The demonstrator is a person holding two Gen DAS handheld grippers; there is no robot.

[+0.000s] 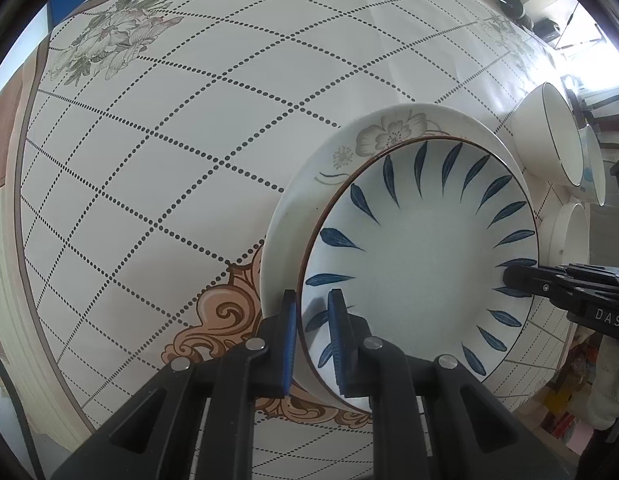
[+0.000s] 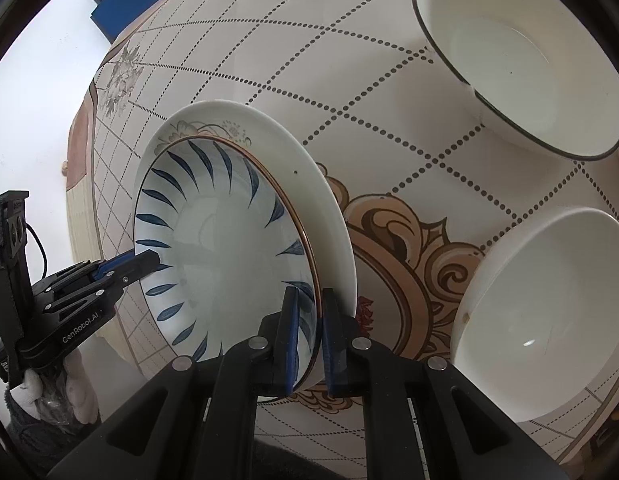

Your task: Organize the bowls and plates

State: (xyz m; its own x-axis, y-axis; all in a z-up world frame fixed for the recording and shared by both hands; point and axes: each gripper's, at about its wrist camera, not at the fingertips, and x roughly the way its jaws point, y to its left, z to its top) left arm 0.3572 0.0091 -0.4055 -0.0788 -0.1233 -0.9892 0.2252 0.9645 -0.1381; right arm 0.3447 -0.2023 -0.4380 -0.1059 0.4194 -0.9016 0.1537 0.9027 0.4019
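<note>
A blue-leaf plate (image 1: 421, 256) sits stacked on a larger white plate with a grey flower rim (image 1: 373, 132). My left gripper (image 1: 312, 332) straddles the blue-leaf plate's rim, one finger inside and one outside. My right gripper (image 2: 308, 332) clamps the opposite rim of the same plate (image 2: 225, 256); the white plate (image 2: 309, 168) lies beneath it. Each gripper shows in the other's view: the right one (image 1: 521, 280) at the plate's far edge, the left one (image 2: 145, 262) at its left edge.
The table (image 1: 189, 160) has a white cloth with dotted diamond lines and brown scrollwork. A white bowl with a dark rim (image 2: 521, 60) and a plain white bowl (image 2: 545, 312) stand to the right. Another bowl with blue marks (image 1: 595, 168) stands behind them.
</note>
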